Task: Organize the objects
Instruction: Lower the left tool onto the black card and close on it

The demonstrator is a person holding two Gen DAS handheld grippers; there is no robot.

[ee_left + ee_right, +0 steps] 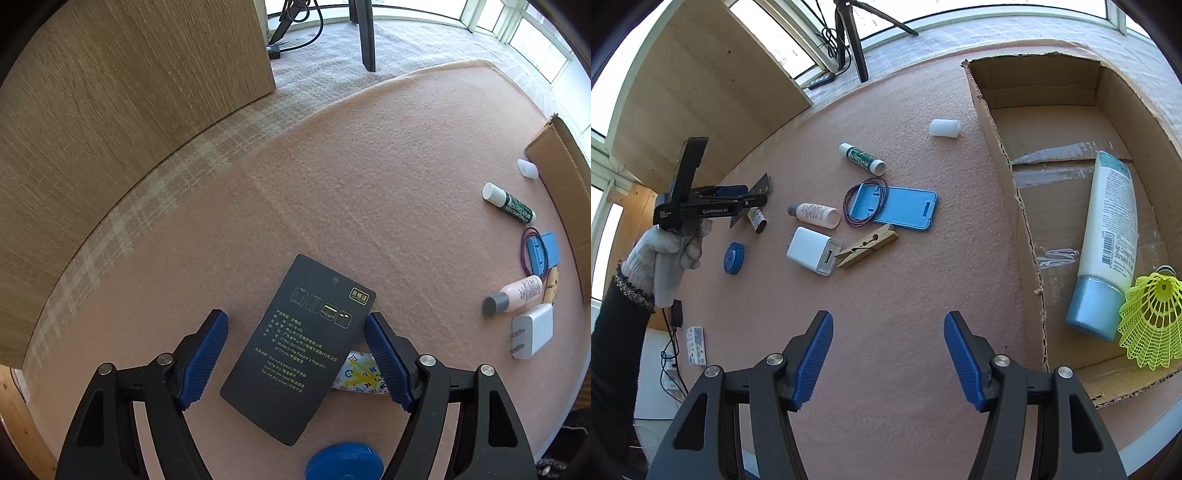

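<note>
A dark garment tag card [295, 350] lies on the pink felt table, its right side propped on a small patterned tube [360, 373]. My left gripper [295, 315] points down over the card, open, blue pads on either side; the left pad stands clear of the card's edge. From the right wrist view, the left gripper [746, 195] is held by a gloved hand [665, 254]. My right gripper [888, 314] hovers open over bare felt, nothing between its fingers. The cardboard box [997, 147] holds a white lotion tube [1108, 229] and a yellow shuttlecock [1152, 321].
Loose on the felt: blue round tape measure [734, 257], white charger [814, 250], pink bottle [817, 215], wooden clothespin [868, 245], blue phone case [901, 208] with a purple hair band [849, 206], green lip balm [862, 158], white cap [944, 128]. A wooden panel [129, 110] stands behind.
</note>
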